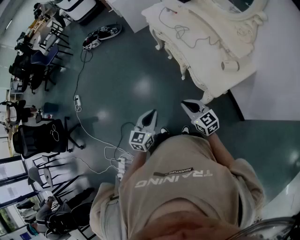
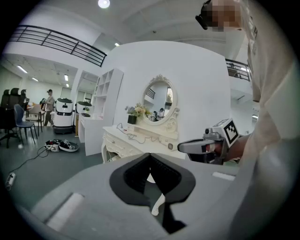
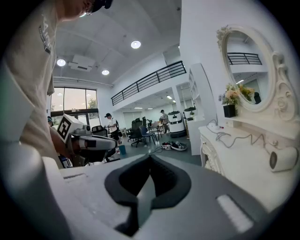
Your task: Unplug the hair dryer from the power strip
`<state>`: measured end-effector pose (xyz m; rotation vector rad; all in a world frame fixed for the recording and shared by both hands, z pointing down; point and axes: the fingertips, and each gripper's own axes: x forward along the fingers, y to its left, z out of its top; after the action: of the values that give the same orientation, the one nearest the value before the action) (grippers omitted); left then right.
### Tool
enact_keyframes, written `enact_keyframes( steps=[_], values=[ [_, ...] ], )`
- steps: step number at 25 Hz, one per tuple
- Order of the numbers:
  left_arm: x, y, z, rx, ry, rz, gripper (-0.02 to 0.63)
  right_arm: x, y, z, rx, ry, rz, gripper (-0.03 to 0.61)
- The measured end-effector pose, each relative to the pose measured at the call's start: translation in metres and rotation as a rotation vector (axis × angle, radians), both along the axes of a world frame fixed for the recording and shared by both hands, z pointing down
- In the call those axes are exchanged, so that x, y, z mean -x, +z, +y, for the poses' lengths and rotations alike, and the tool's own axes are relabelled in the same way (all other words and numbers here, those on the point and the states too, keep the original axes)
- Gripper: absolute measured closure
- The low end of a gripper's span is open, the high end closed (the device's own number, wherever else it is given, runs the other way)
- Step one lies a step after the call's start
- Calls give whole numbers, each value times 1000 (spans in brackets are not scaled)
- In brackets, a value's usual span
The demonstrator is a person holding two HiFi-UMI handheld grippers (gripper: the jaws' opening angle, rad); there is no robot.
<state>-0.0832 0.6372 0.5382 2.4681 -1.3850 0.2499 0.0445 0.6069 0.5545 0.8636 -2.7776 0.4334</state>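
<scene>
Dryer point(image 3: 283, 159) lies on the dressing table point(image 1: 211, 58), its cord point(image 3: 236, 138) trailing toward the far end. Left gripper point(image 1: 151, 114) and right gripper point(image 1: 188, 104) hang closed, empty, well short of it. Tugging the cord, not the plug, could drag the dryer off.

Head view is dim and bluish; glare spots shine on the floor point(image 1: 143, 86) at 12 o'clock. Gripper views are bright, fisheye-bent, black-rimmed; a lamp point(image 2: 103, 3) flares at 11 o'clock.
</scene>
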Motion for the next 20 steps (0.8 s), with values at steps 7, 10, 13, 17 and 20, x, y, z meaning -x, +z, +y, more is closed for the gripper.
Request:
enact_keyframes(
  steps=[7,10,13,17,20],
  values=[
    [11,-9,-33,-21,-65,54,607,7,16,-21,48,-16,-4,575],
    [15,-4,-44,-2,-61,42,607,12,19,-31,65,-24,-5,575],
    [25,-3,-59,1,-58,41,607,23,14,-48,58,-27,-23,575],
    [51,-3,-98,-2,-51,62,607,47,9,-86,31,-24,11,575],
    [74,-9,-133,-34,-20,61,607,68,0,-124,18,26,19,575]
  ],
)
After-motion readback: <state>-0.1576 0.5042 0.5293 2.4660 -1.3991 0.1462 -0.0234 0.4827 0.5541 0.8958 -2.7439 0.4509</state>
